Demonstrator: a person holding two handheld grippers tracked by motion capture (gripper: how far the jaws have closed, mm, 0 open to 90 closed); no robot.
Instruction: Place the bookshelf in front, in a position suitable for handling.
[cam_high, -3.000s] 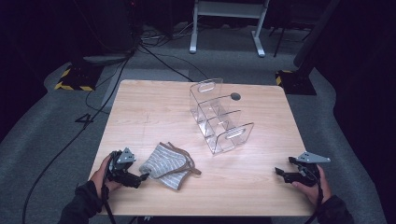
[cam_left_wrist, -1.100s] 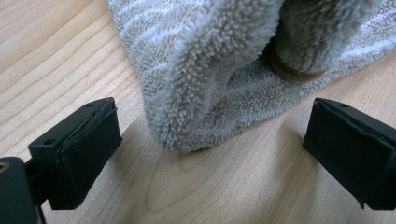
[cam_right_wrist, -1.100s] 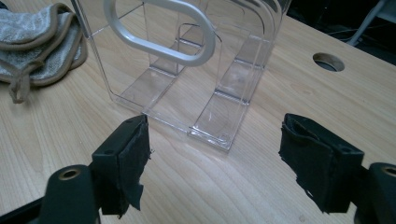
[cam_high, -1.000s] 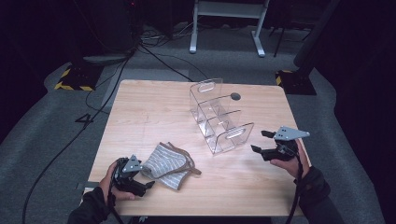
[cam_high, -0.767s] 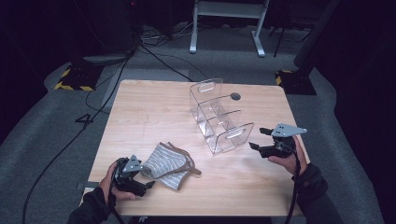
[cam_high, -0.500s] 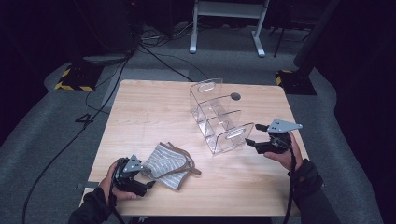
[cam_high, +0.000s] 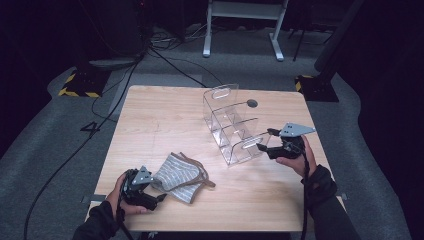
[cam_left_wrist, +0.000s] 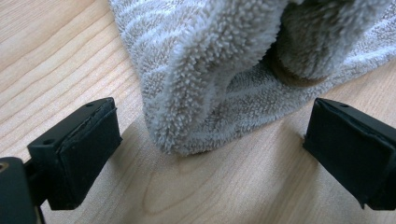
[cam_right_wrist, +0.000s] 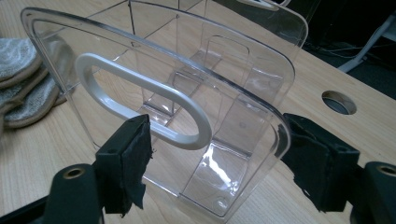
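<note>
ITEM 1: clear acrylic divided organiser w/ oval handle cut-outs (cam_high: 231, 127). Stands upright, centre-right of the light wood counter (cam_high: 165, 120); near end panel faces the right hand-held gripper (cam_high: 266, 141).
ITEM 2: grey-and-white striped terry cloth, folded, brown trim (cam_high: 180, 171). Lies flat, front-left of counter, well apart from organiser.
ITEM 3: left hand-held gripper (cam_high: 156, 198). Jaws spread wide, low at the counter, straddling the cloth's near fold (cam_left_wrist: 187, 116); no contact visible.
ITEM 4: right hand-held gripper, close view (cam_right_wrist: 212, 154). Jaws spread either side of the organiser's end panel (cam_right_wrist: 154, 93), near the white-rimmed handle slot; whether pads touch: can't tell.

STEP (judged): approach/pre-grasp on both items; nothing lifted yet. Next: left needs to ease fwd and pinch the fold; right needs to press together on the panel edge to steady it.

EDGES/ROOM: cloth and left gripper sit near front counter edge, little margin behind. Round grommet hole (cam_high: 252, 103) beyond organiser. Open counter between items and across rear-left.
</note>
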